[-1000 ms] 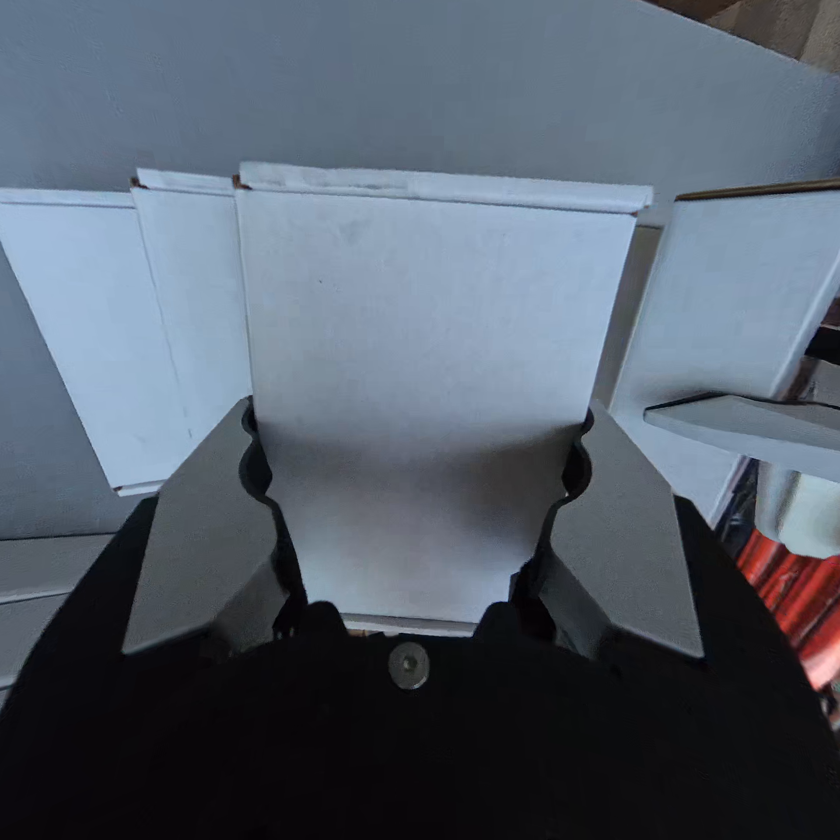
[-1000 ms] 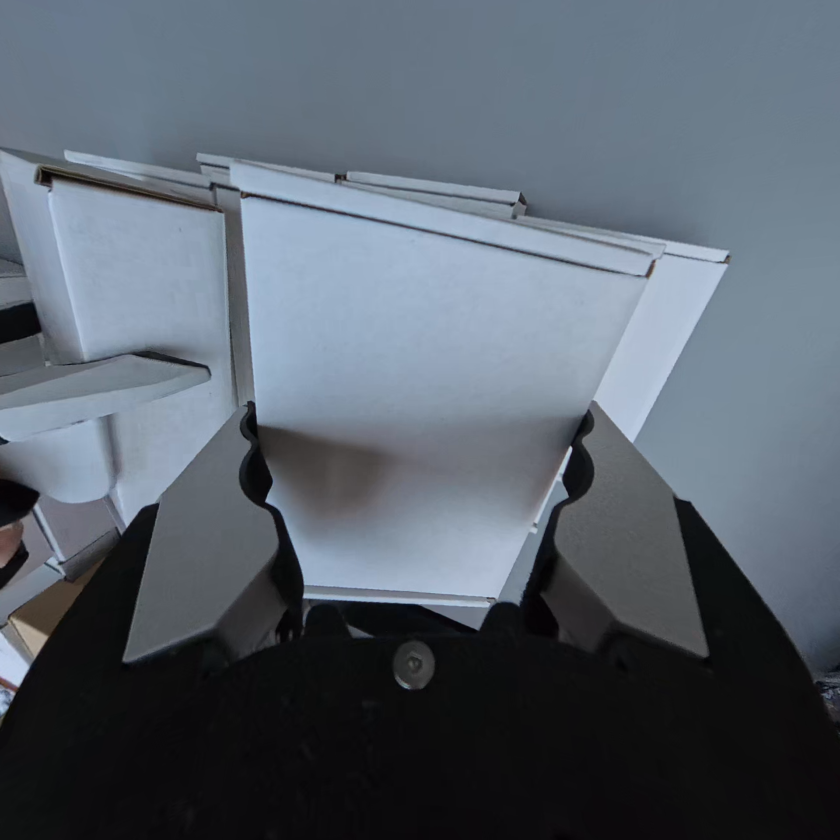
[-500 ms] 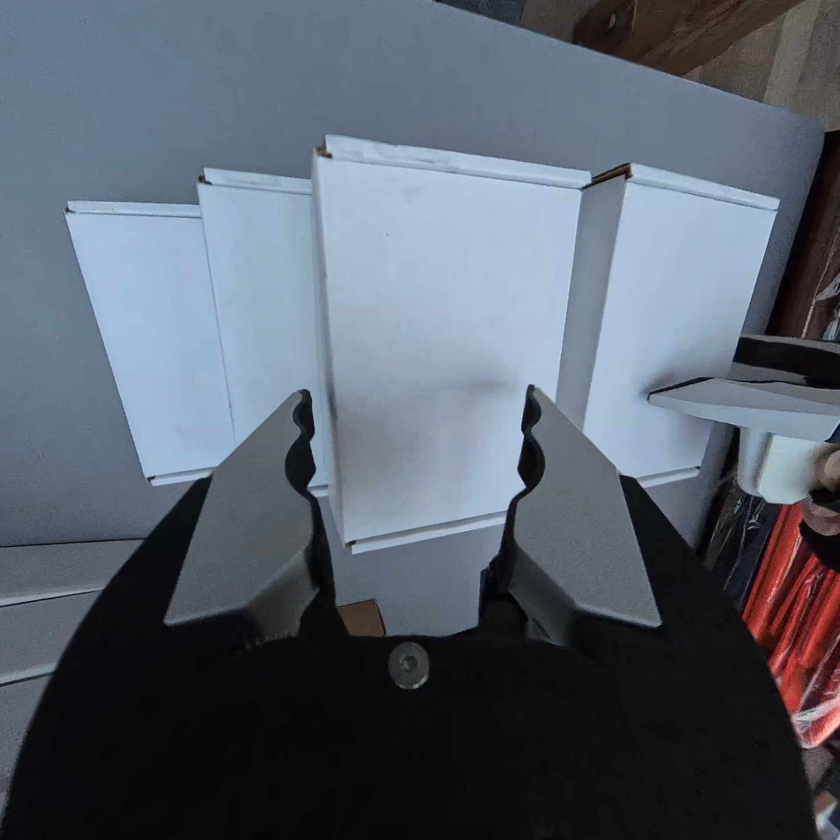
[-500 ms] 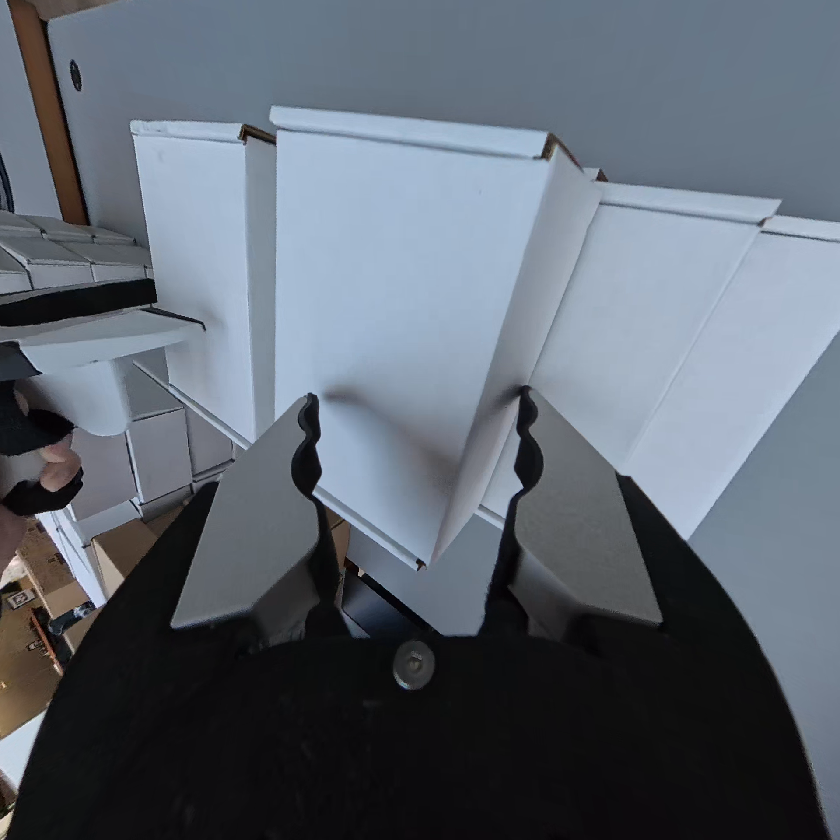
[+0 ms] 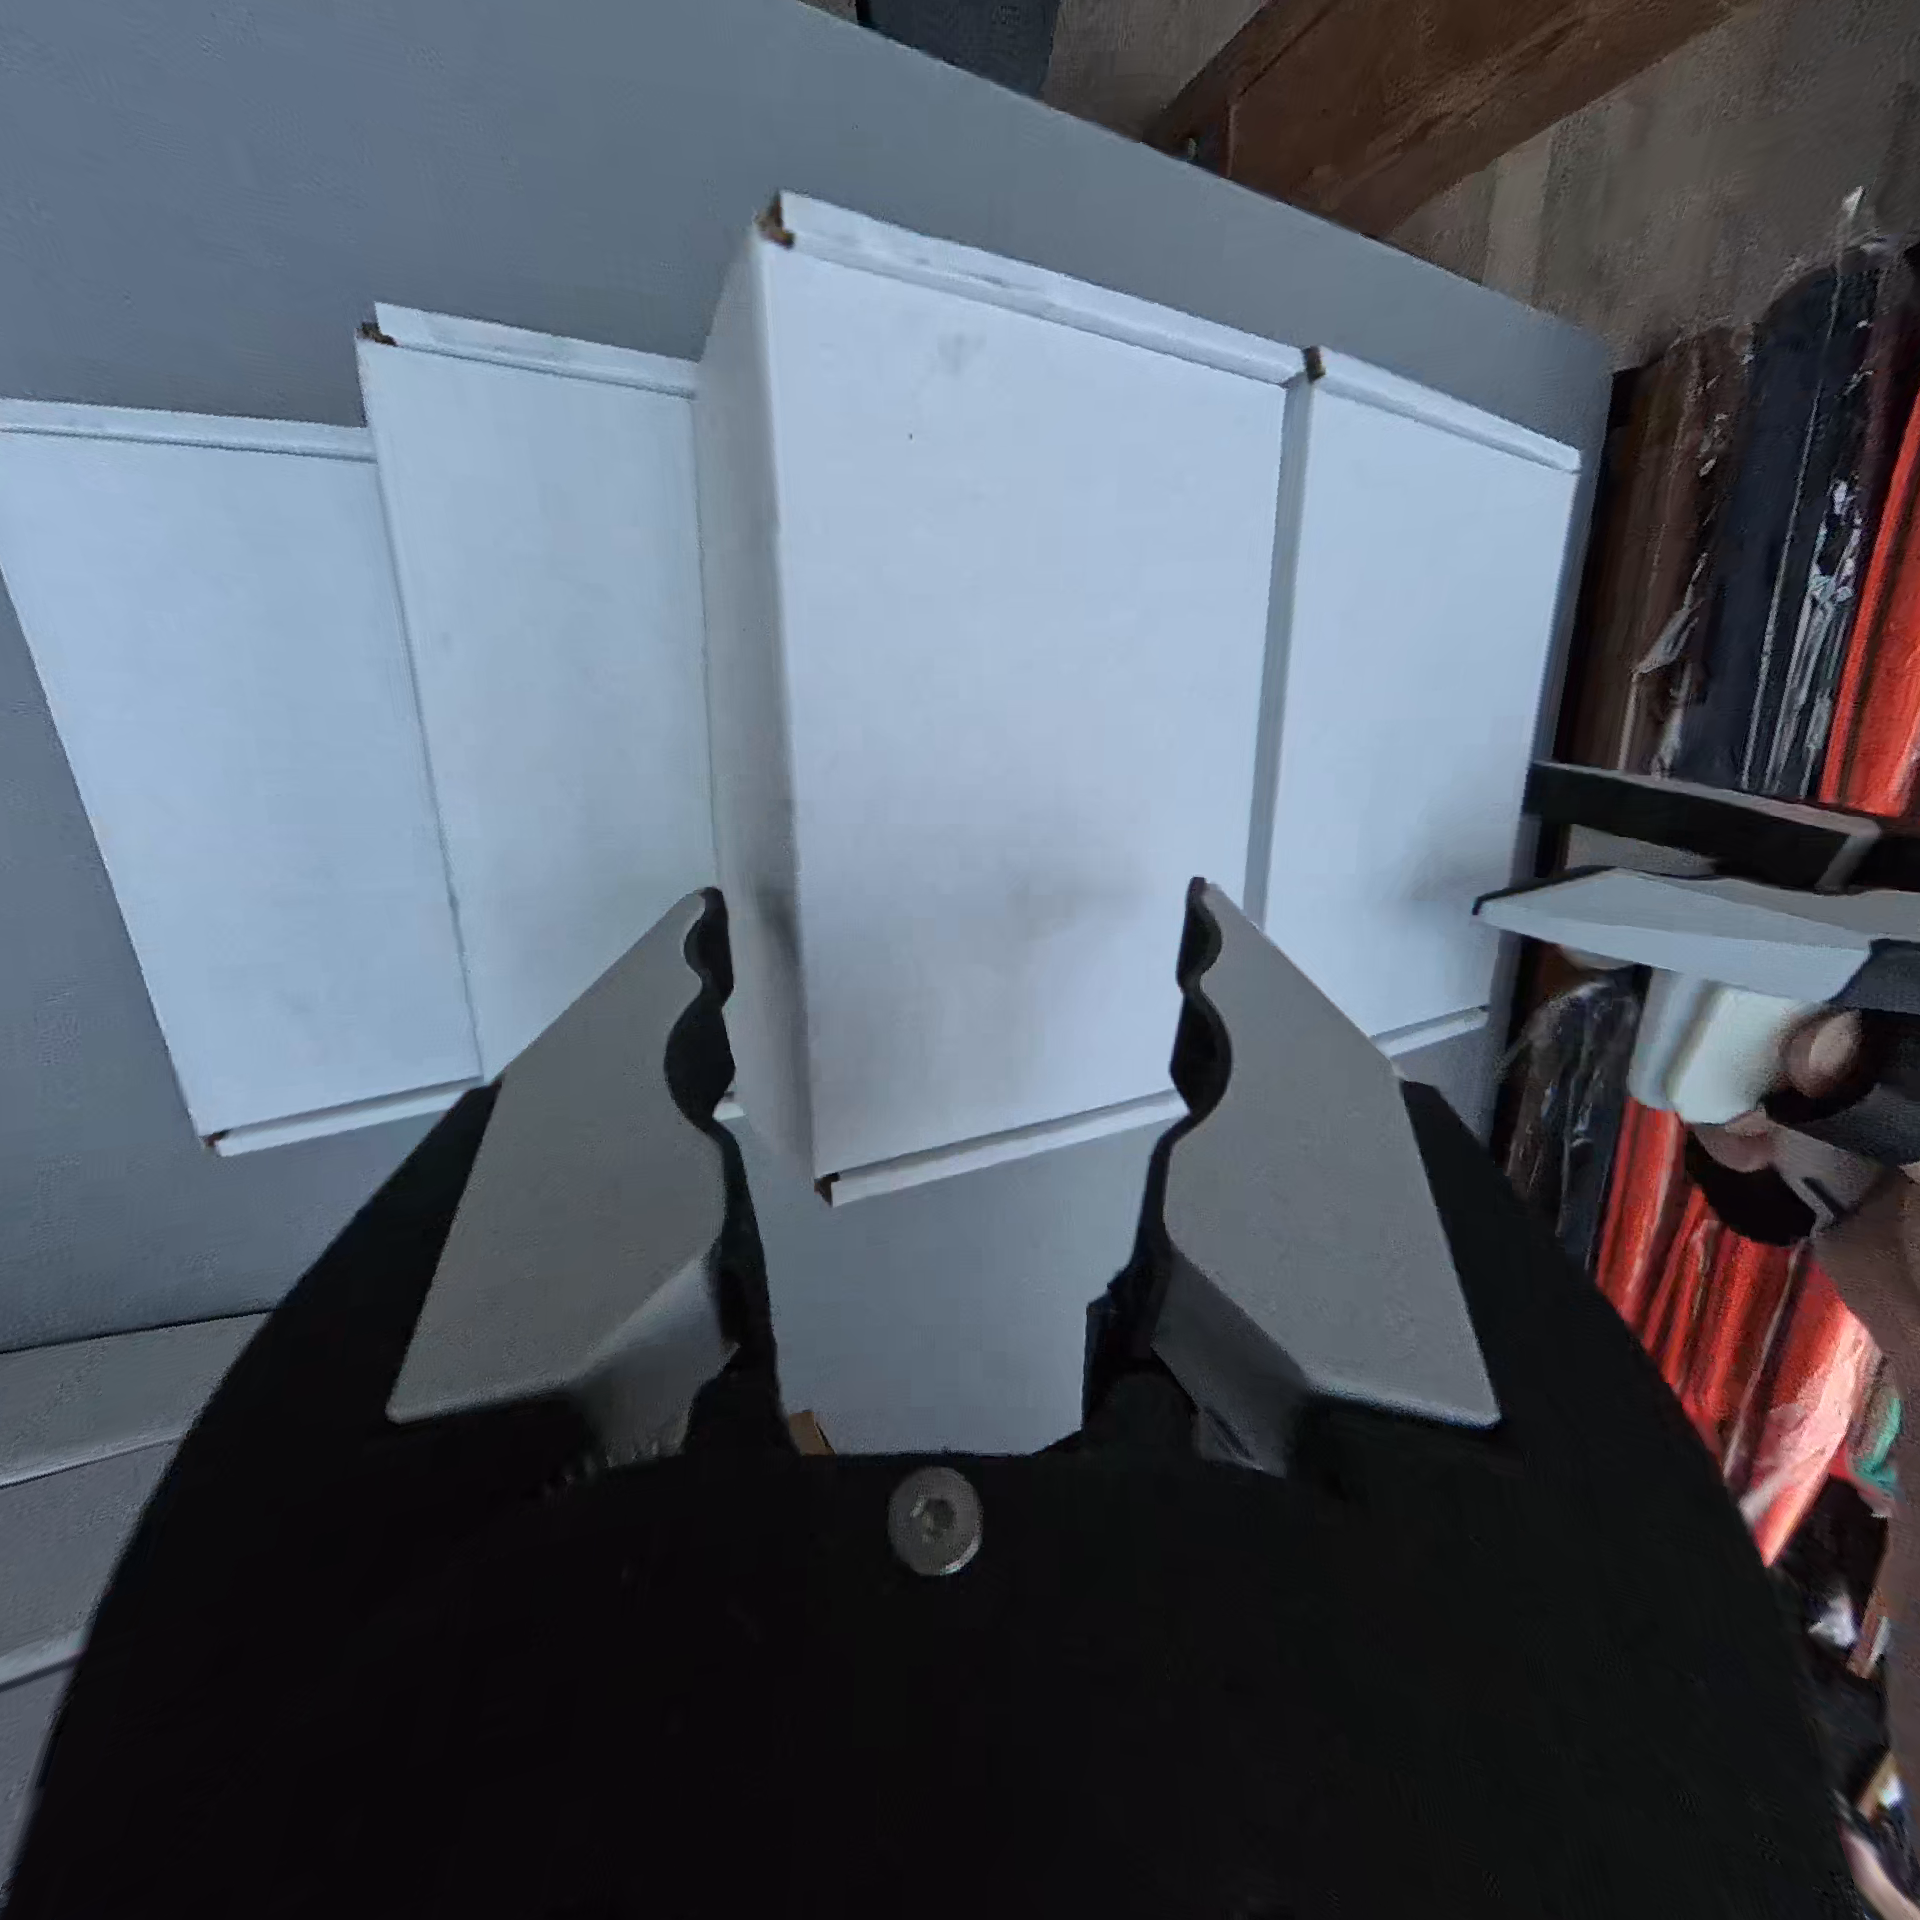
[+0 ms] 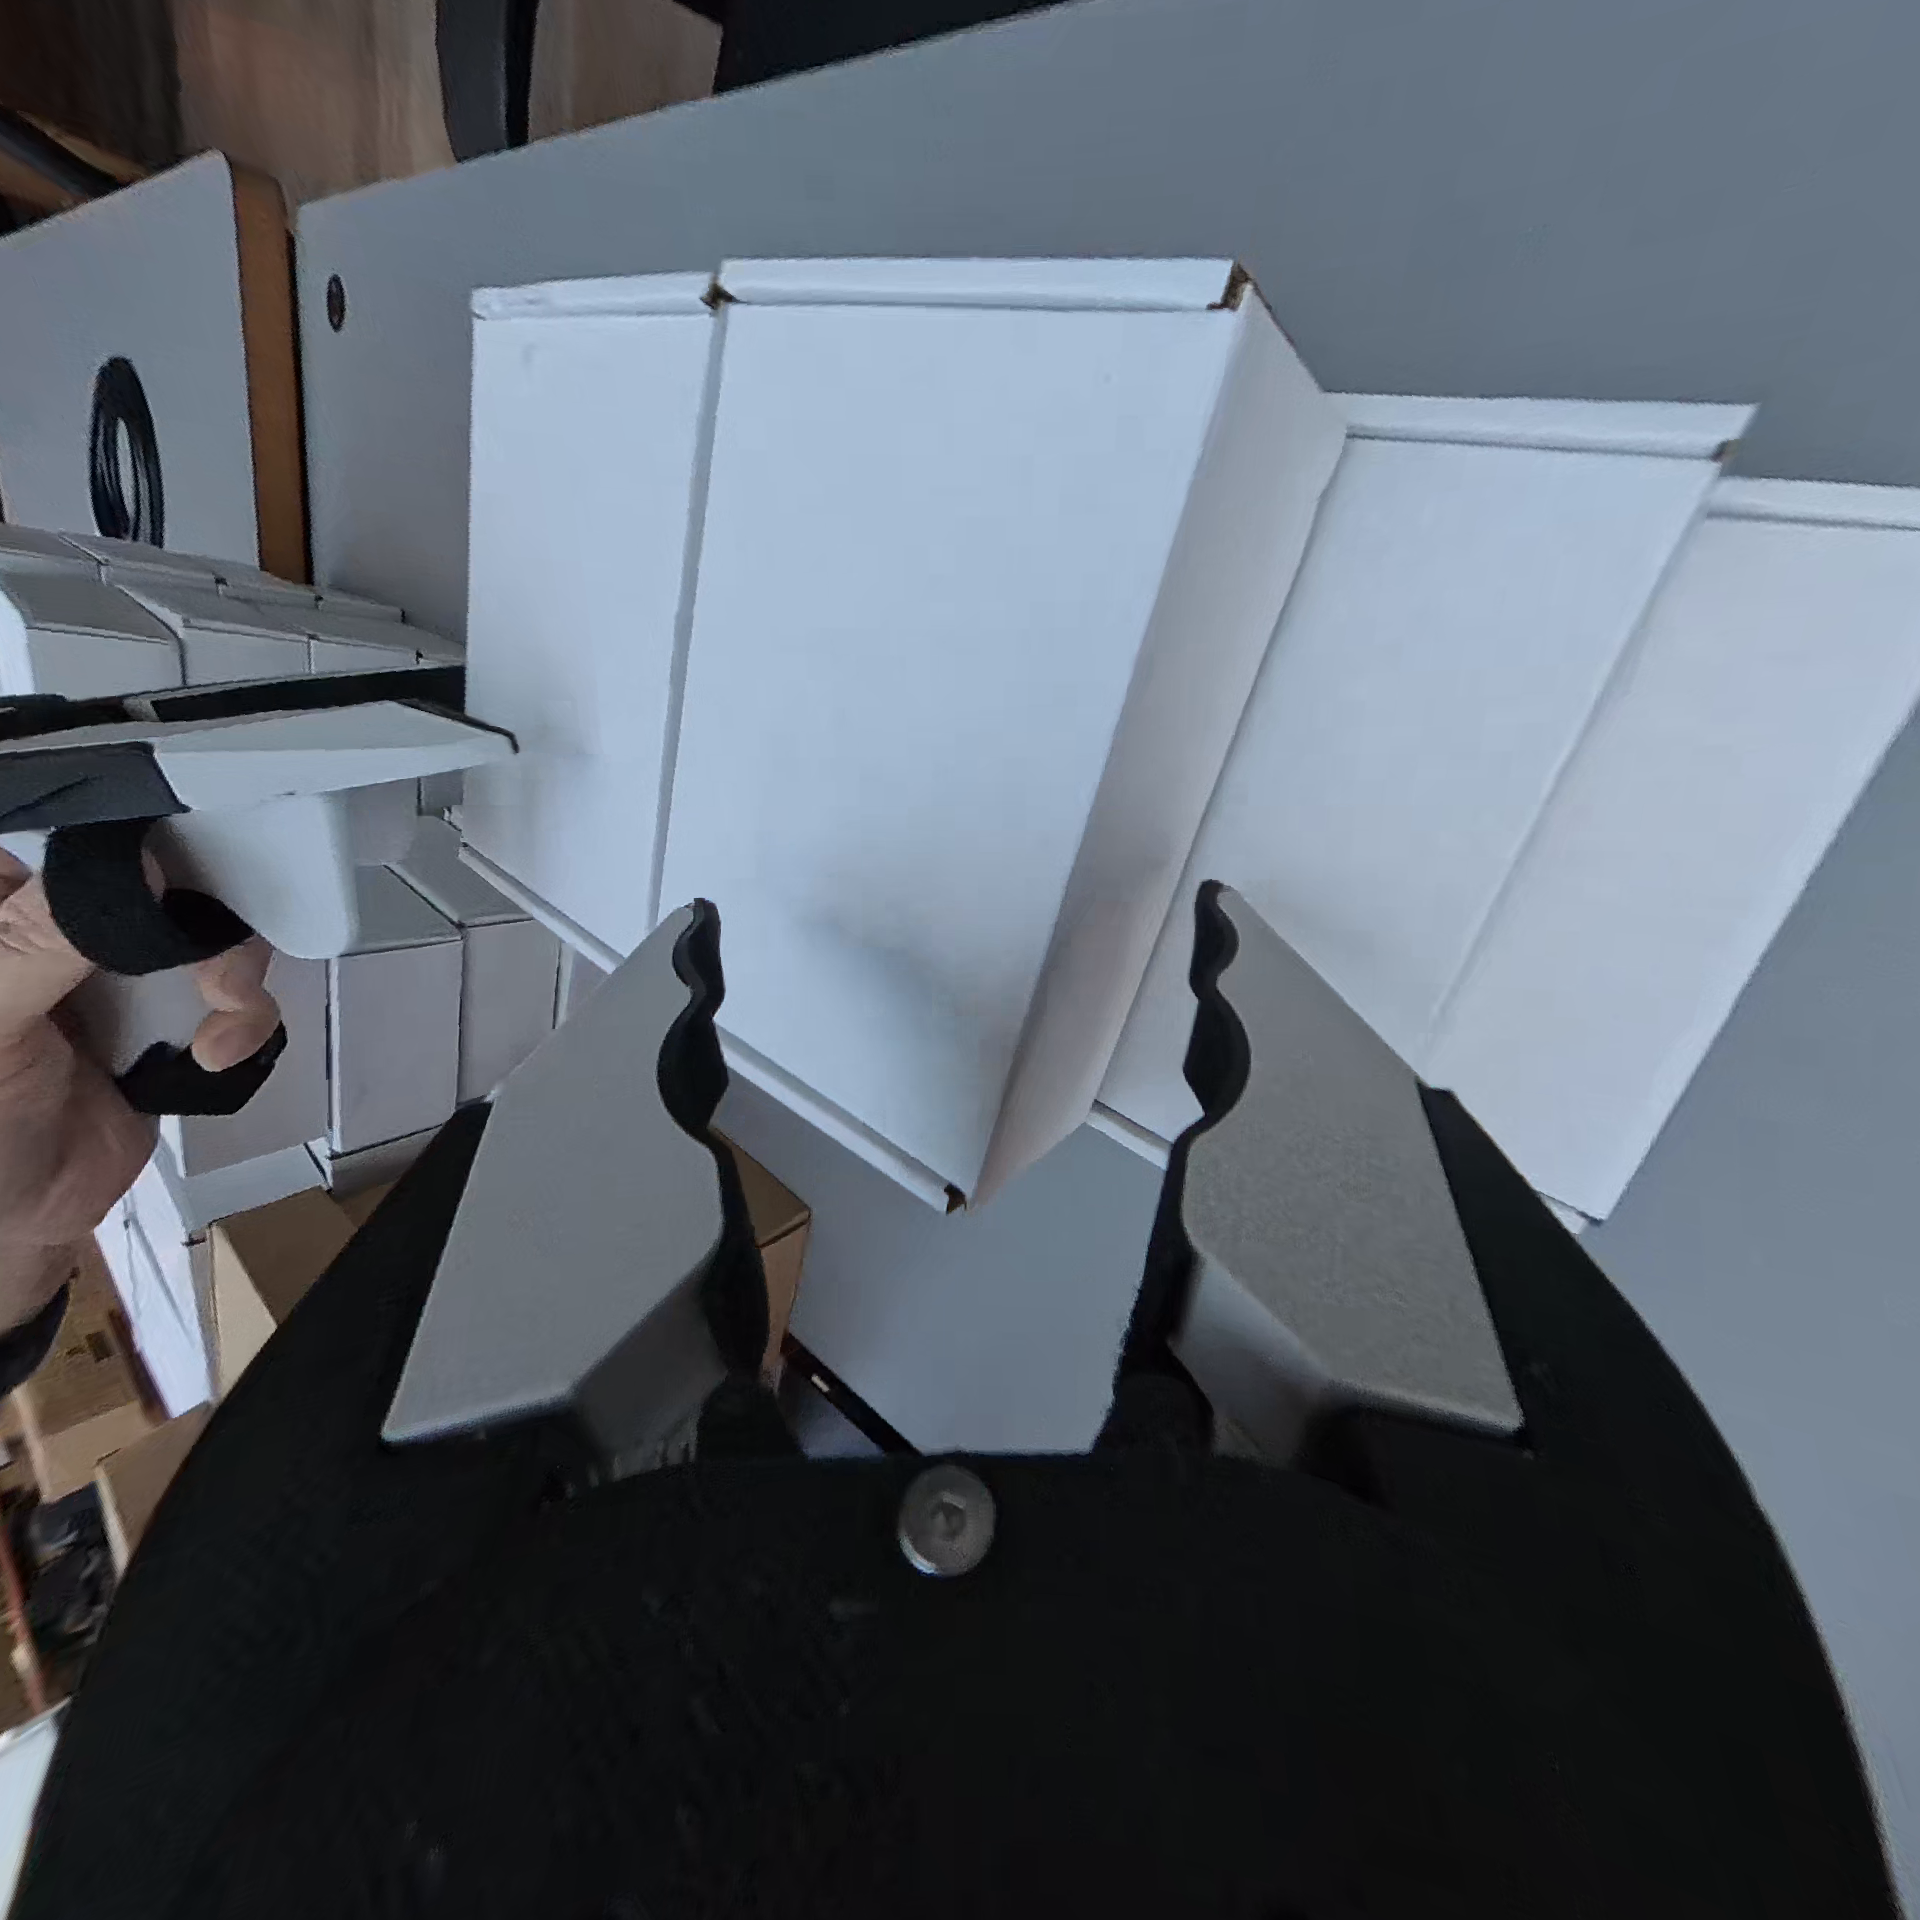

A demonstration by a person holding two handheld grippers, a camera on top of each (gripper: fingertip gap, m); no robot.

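Note:
A white cardboard box [image 5: 1018, 675] lies raised on a row of flat white boxes [image 5: 239, 769] on a grey surface [image 5: 312, 156]. My left gripper [image 5: 954, 899] is open, just short of this box's near end and not touching it. In the right wrist view a raised white box [image 6: 935, 675] sits in the same way among its neighbours [image 6: 1403, 779]. My right gripper [image 6: 954, 906] is open and empty in front of it. Each gripper shows in the other's view: the right one [image 5: 1662, 935] beside the rightmost box, the left one [image 6: 312, 758] beside the leftmost box.
Red and dark wrapped bundles [image 5: 1766, 1299] stand right of the grey surface's edge. Stacks of small white boxes [image 6: 395, 1018] and brown cartons [image 6: 270, 1278] are to the left below. A grey panel with a black ring [image 6: 125, 457] stands at far left. A person's hand [image 6: 62, 1039] holds the left gripper.
Both grippers pulled back from the box that filled the wide-open jaws a second ago. The jaws are now narrower, and more of the row and surroundings shows.

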